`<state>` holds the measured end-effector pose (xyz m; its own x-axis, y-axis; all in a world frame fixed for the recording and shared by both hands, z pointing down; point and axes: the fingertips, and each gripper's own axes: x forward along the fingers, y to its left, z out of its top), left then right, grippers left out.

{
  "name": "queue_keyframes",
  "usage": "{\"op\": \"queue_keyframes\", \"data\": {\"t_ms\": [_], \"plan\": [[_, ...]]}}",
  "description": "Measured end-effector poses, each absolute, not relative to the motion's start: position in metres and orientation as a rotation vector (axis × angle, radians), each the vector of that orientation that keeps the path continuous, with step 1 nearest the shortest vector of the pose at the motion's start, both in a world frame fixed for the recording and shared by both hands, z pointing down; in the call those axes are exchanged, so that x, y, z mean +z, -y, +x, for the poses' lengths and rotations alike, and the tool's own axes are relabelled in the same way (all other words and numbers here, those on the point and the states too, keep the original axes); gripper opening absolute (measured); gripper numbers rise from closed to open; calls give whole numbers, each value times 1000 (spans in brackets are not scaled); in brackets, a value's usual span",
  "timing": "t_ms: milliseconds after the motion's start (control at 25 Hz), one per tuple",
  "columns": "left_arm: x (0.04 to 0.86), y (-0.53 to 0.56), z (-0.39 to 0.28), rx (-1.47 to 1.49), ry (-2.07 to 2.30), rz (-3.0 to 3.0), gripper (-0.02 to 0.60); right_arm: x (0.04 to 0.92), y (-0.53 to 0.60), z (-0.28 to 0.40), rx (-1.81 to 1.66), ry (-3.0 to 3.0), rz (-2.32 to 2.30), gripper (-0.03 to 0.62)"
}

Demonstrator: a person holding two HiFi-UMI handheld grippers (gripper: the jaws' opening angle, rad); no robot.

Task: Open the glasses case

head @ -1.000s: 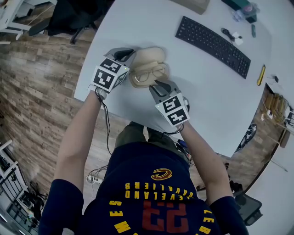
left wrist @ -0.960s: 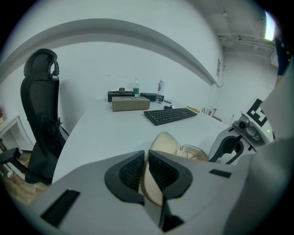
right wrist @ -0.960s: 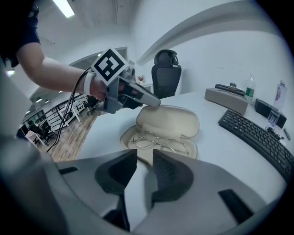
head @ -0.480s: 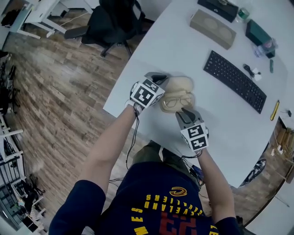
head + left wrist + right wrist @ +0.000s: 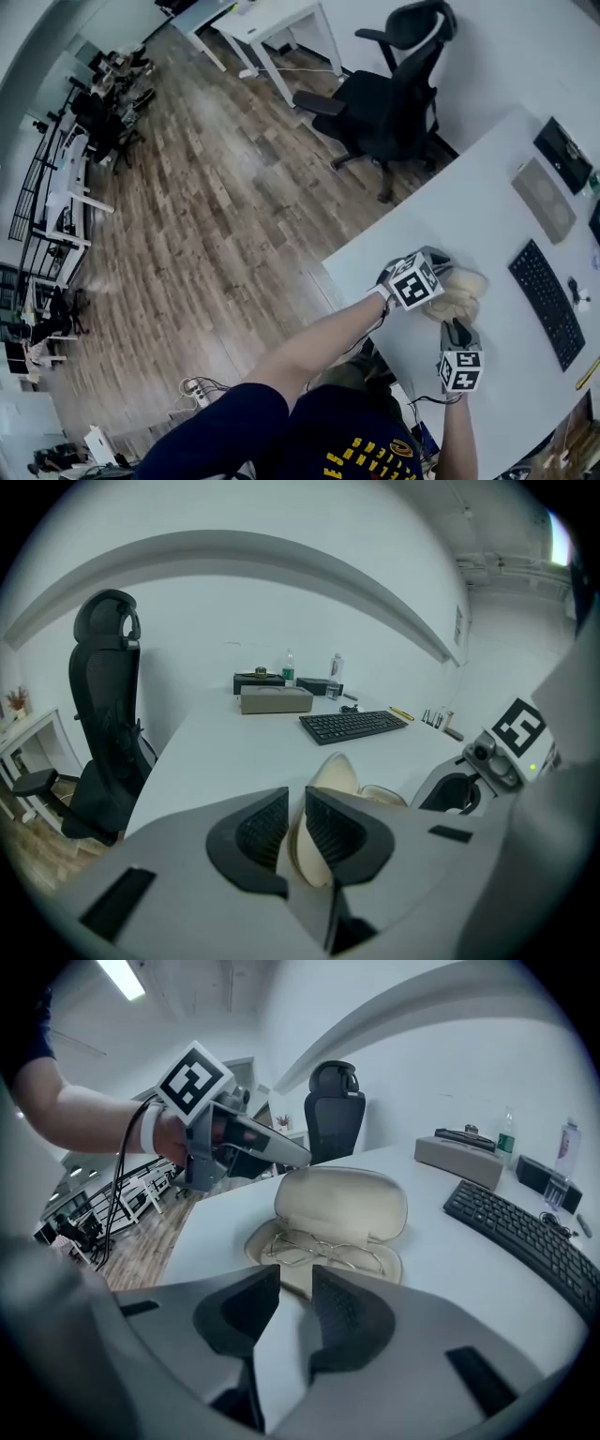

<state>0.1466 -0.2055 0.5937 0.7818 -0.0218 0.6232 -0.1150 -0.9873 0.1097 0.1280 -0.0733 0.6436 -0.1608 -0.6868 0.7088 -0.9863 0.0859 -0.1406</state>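
**Glasses case** (image 5: 256, 1244): beige, hard-shelled, open. It lies near the tabletop's front edge, toward the left corner. The base sits flat.

**Lid** (image 5: 342, 1204): raised upright at the far side of the base, with its pale lining facing the person.

**Glasses** (image 5: 323, 1249): thin metal frame, folded, lying in the base.

**Left gripper** (image 5: 297, 808): at the lid's left edge. The jaws are set narrow with the lid's rim between the ribbed pads. They have just eased apart slightly, though the rim still fills the gap.

**Right gripper** (image 5: 295, 1283): angled down just short of the base's near edge. The jaws stand moderately apart, with only bare tabletop showing between them.

**Table** (image 5: 441, 1241): white, with a rounded corner.

**Keyboard** (image 5: 525, 1232): black, lying right of the case and further in from the front edge.

**Box** (image 5: 466, 1160): grey-brown and flat, beyond the keyboard near the far edge.

**Office chair** (image 5: 335, 1110): black, high-backed, standing on the wood floor (image 5: 216, 216) off the table's left end.
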Motion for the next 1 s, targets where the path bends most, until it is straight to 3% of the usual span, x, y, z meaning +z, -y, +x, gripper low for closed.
{"op": "queue_keyframes", "data": {"t_ms": [560,1000], "plan": [[522,166,71,663,263,2756,52,597,78,132,810,1937,1831,118],[418,90,70,363,106,2806,52,470,50,137,737,2130,2106,118]]}}
